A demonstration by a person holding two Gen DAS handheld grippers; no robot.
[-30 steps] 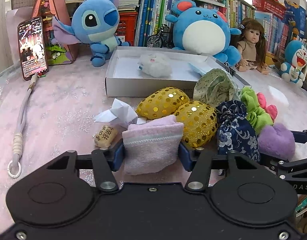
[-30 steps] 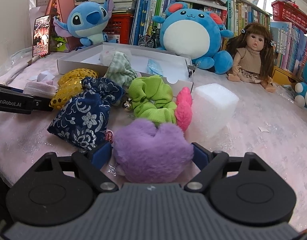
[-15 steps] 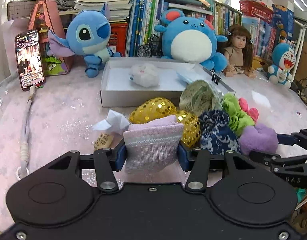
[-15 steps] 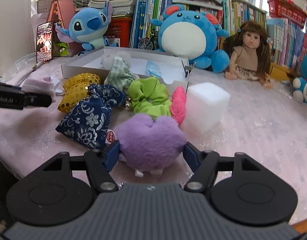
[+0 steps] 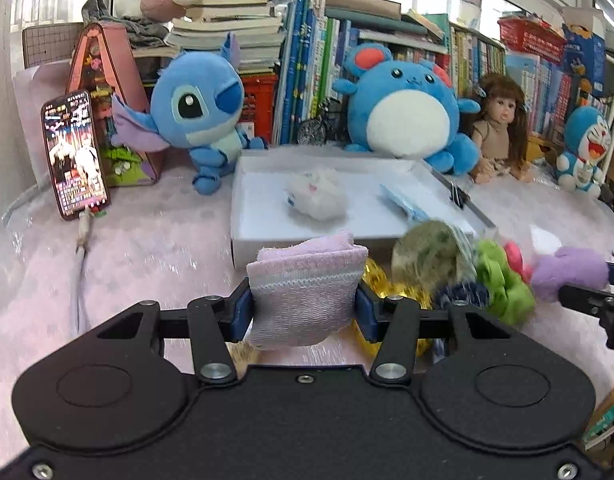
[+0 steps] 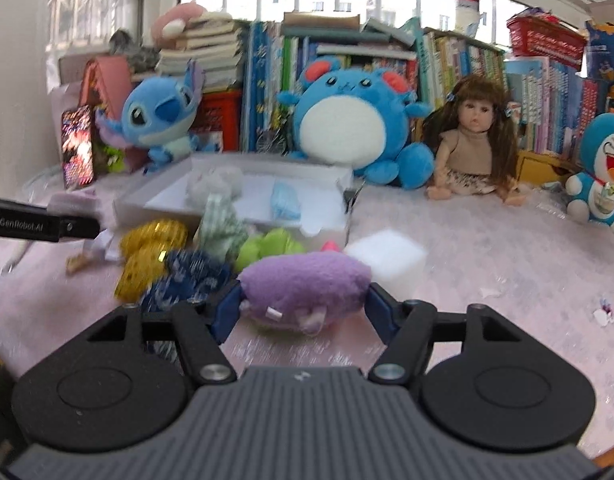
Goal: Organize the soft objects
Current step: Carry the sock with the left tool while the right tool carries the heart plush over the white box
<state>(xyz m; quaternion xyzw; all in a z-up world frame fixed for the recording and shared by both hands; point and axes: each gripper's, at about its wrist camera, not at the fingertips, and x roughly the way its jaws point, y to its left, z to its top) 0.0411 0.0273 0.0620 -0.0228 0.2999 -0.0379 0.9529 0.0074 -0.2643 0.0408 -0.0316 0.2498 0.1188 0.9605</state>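
On the left, the left gripper (image 5: 303, 314) clamps one folded lilac cloth (image 5: 305, 292), lifted before the white tray (image 5: 267, 250). That tray holds two soft things: a white fluffy toy (image 5: 317, 194) and a pale blue pouch (image 5: 403, 204). Rightward, the pile counts two gold sequin pouches (image 6: 151, 252), one navy floral pouch (image 6: 191, 276), one checked green bag (image 6: 221, 224) and one green scrunchie (image 6: 267, 246). The right gripper (image 6: 303, 312) squeezes one purple plush heart (image 6: 307, 284), beside one white foam cube (image 6: 387, 260). Bare pink tablecloth (image 6: 487, 248) spreads rightward; three plush toys and one doll line the bookshelf
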